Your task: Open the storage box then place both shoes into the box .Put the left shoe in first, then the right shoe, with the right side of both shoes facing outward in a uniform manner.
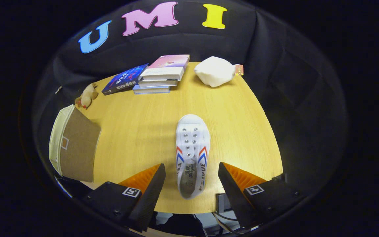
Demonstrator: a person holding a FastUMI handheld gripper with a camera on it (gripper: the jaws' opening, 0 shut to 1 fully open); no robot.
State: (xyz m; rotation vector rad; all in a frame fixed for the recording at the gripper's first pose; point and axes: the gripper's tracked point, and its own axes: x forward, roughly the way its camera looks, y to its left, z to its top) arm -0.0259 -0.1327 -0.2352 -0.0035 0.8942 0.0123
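A white canvas shoe (192, 154) with red and blue stripes lies on the round wooden table (137, 125), toe pointing away from me and heel toward me. My gripper (191, 177) is open, and the shoe's heel end sits between the two fingers without either touching it. The storage box (74, 144) stands at the table's left edge, cream-sided with a brown flap facing the table's middle. I cannot tell from here whether it is open.
Beyond the shoe, a stack of books (160, 75) and a dark blue book (123, 79) lie at the far side. A white soft bundle (215, 71) sits far right of them. A small plush toy (87, 95) lies behind the box.
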